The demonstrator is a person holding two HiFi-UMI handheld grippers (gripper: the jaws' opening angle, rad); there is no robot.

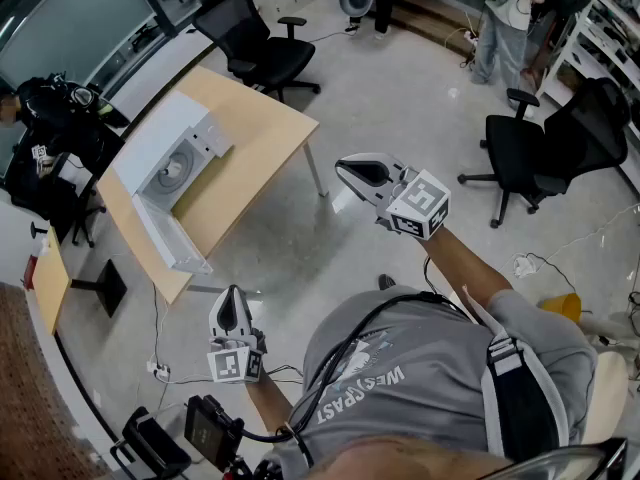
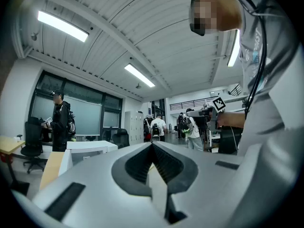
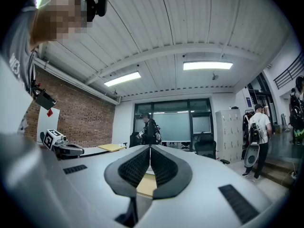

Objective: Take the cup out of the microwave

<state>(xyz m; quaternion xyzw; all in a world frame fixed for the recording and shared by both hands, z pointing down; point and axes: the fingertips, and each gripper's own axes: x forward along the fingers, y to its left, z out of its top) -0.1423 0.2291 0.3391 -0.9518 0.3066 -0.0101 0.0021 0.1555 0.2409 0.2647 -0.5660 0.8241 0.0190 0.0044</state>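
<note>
A white microwave (image 1: 170, 168) stands on a wooden table (image 1: 255, 143) at the left, its door (image 1: 165, 238) swung open and its round turntable showing. I see no cup inside from here. My left gripper (image 1: 231, 296) is held low over the floor, short of the table's near end, its jaws shut and empty. My right gripper (image 1: 347, 169) hovers right of the table, also shut on nothing. The microwave (image 2: 90, 146) shows ahead, to the left, in the left gripper view, where the pads (image 2: 152, 145) meet. The pads (image 3: 150, 147) meet in the right gripper view too.
Black office chairs stand behind the table (image 1: 255, 33) and at the right (image 1: 545, 153). A person in black (image 1: 50, 118) stands at the table's left end, and others stand far back (image 1: 505, 18). Cables and a power strip (image 1: 160, 370) lie on the floor.
</note>
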